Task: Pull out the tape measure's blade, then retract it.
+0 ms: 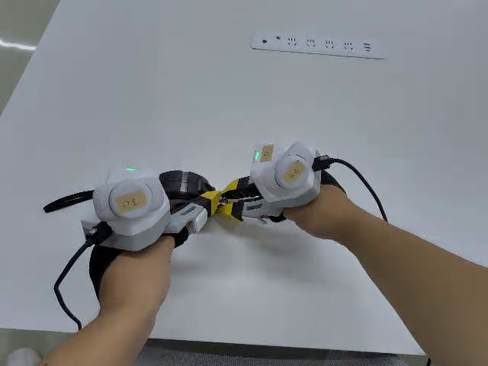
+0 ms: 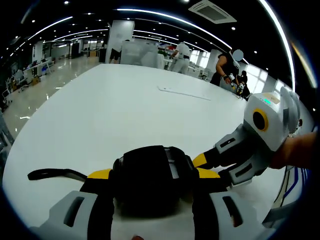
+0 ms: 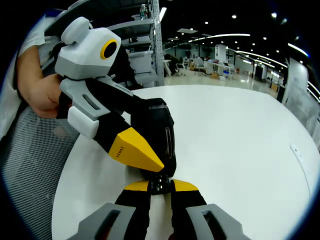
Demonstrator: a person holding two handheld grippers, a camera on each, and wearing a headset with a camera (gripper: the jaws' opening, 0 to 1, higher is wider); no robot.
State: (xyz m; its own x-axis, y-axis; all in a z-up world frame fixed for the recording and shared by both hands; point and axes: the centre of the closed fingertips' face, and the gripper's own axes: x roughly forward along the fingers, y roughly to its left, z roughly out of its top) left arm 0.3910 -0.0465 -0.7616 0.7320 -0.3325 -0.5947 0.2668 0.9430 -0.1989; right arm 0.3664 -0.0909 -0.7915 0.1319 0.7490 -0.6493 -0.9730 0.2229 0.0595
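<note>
Black tape measure (image 3: 156, 125) (one), two tools (image 2: 152, 173) (image 3: 161, 186)

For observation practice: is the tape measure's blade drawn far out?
No: the right gripper sits closed against the tape measure, which the left gripper holds, with no stretch of blade between.
</note>
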